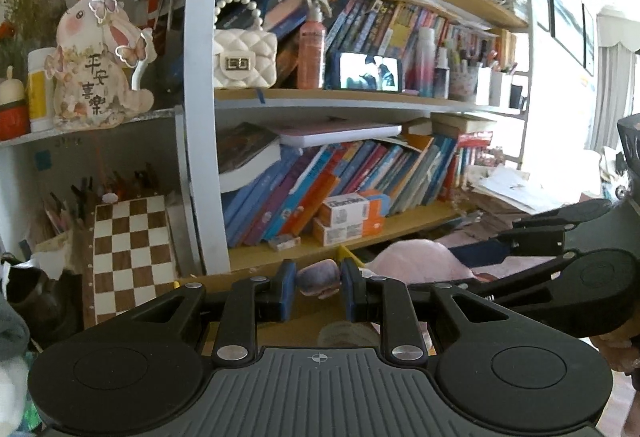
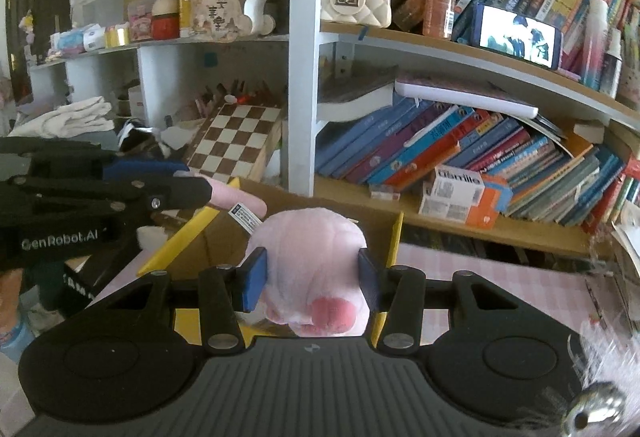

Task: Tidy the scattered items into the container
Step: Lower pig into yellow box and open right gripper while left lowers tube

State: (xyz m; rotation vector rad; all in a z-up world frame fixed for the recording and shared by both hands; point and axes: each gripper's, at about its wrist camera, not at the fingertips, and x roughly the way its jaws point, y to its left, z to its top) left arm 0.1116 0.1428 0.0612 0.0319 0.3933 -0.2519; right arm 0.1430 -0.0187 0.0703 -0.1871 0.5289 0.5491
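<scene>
My right gripper (image 2: 314, 279) is shut on a pink plush toy (image 2: 312, 261) and holds it over an open cardboard box with yellow flaps (image 2: 394, 241). My left gripper (image 1: 318, 285) is shut on a small purple-and-pink plush part (image 1: 318, 277), just above the box's edge (image 1: 352, 255). The pink plush (image 1: 416, 261) also shows in the left wrist view, to the right of my left gripper, with the right gripper (image 1: 486, 257) reaching in from the right. In the right wrist view the left gripper (image 2: 176, 181) comes in from the left, shut on a pink plush limb (image 2: 236, 199).
A crowded bookshelf (image 2: 460, 157) stands right behind the box. A chessboard (image 2: 236, 139) leans at the left beside a white shelf post (image 2: 302, 77). A pink checked surface (image 2: 480, 277) lies to the right of the box. White cloths (image 2: 76, 119) lie at far left.
</scene>
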